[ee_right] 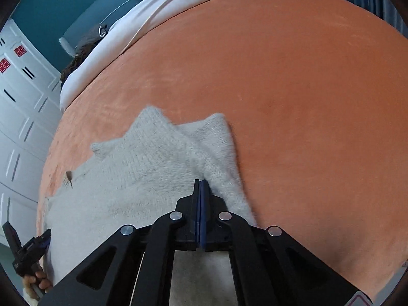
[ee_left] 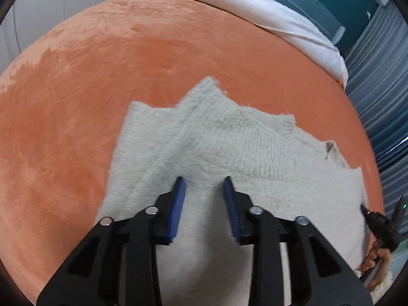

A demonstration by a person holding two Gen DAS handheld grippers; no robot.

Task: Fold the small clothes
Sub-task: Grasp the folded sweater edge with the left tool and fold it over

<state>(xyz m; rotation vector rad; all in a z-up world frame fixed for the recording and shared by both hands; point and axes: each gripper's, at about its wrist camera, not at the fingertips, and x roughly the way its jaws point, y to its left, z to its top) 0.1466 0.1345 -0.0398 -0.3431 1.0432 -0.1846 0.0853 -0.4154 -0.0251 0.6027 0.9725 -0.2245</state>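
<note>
A pale grey knit sweater (ee_left: 229, 158) lies spread on a bed under an orange blanket (ee_left: 127, 63). In the left wrist view its far hem zigzags from 10 o'clock to 2 o'clock, with wide bare blanket beyond it toward 9 and 12 o'clock. A white duvet (ee_left: 280, 17) borders the blanket at 1 o'clock. The left tongs (ee_left: 204, 186) hang over the sweater with the blue pads (ee_left: 177, 211) spread well apart and nothing between them.

The right wrist view shows the right tongs (ee_right: 201, 182) with pads pressed together at the sweater's (ee_right: 142, 173) right edge; whether cloth is pinched between them cannot be told. Bare blanket (ee_right: 306, 89) stretches from 12 to 4 o'clock of that edge.

Only the right view shows white cabinet doors (ee_right: 17, 117) at 9 o'clock and the left tongs (ee_right: 44, 239) at 8 o'clock. Only the left view shows grey curtains (ee_left: 377, 89) at 3 o'clock and the right tongs (ee_left: 363, 207) by the sweater's edge at 4 o'clock.
</note>
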